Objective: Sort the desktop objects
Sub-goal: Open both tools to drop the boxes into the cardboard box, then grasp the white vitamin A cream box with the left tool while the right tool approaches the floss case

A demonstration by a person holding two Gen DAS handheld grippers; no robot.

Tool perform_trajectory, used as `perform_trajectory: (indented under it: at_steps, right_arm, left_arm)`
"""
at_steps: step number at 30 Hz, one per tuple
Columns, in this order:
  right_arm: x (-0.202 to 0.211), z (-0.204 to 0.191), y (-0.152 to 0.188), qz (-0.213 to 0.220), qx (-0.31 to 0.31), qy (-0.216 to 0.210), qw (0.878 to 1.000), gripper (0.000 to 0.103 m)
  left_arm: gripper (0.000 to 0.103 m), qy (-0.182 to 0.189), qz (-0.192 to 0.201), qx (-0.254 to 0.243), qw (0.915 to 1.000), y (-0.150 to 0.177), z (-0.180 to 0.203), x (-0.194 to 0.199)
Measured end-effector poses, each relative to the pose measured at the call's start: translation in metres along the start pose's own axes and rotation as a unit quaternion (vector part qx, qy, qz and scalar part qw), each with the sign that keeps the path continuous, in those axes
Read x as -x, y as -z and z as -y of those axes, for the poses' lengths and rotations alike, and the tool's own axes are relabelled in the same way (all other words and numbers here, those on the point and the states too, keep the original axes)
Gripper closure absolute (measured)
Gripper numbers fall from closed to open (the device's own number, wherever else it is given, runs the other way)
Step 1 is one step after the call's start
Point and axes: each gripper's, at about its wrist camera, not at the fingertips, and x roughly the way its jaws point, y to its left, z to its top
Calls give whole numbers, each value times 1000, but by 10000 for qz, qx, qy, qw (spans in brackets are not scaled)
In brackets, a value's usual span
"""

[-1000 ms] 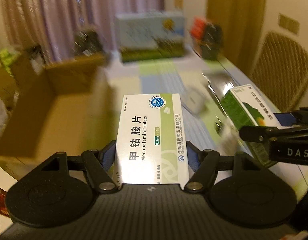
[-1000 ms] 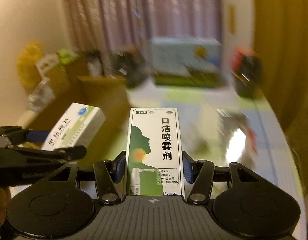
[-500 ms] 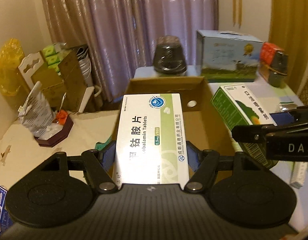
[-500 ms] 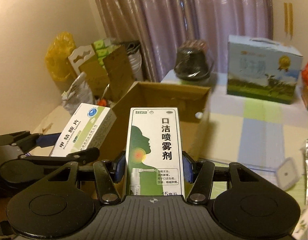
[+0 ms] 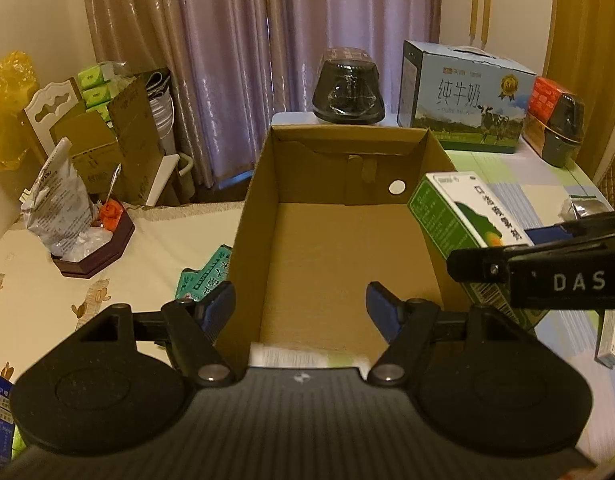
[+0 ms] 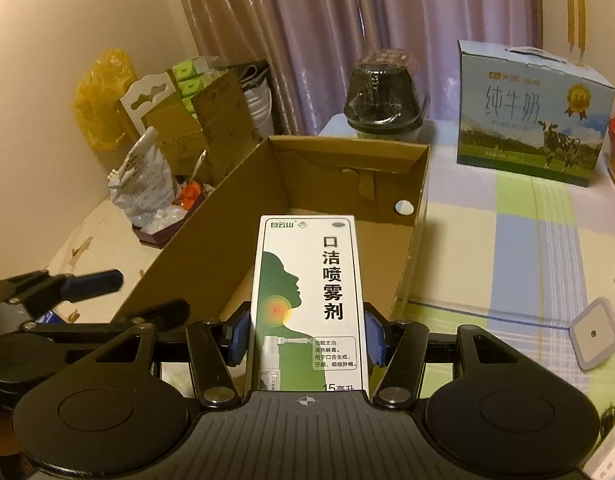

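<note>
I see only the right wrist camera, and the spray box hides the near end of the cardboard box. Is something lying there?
Observer: Yes. The left wrist view shows a blurred white pack low at the near end of the cardboard box, below the open left gripper.
Operator: Is anything outside its left wall?
Observer: A teal packet lies on the table beside that wall, outside the box.
</note>
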Motion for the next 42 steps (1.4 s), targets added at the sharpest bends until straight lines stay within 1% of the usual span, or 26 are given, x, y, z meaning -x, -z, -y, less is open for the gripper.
perform_trajectory:
  at_steps: [5,9,14,16,19,21,27,35,39,42]
  right_arm:
    - [-4,-1,2,-41,-26,-68,10000,50]
    - [-1,1,0,28,-98,-185,9998,45]
    - [25,7,-3,278,-123,-165,9994,40]
    - [42,14,0,410,-133,-116,9990,34]
    - [66,29,11,551,-228,-66,9982,27]
    - [83,40,20,636,-320,41,9975,26]
    - [133,87,70,753,-735,473,9933,22]
    - [191,156,141,592,-1147,1244,9838,18]
    - [215,183,168,590,-1329,1566,9769,16]
    - [232,199,180,643,-1426,1778,9716,15]
  left_arm:
    - [35,-80,106,105,9999,1,-7,8]
    - [32,-218,212,111,9995,2,-10,17]
    - [32,-246,254,151,9993,6,-7,29]
    - [31,-228,292,183,9991,7,-3,36]
    - [28,-145,377,257,9989,8,3,48]
    - [28,-101,433,239,9987,7,10,57]
    - [26,159,577,64,9982,6,48,84]
    - [24,804,687,-347,9938,10,123,112]
    - [19,1105,647,-524,9904,18,158,117]
    - [18,1325,485,-611,9881,27,183,113]
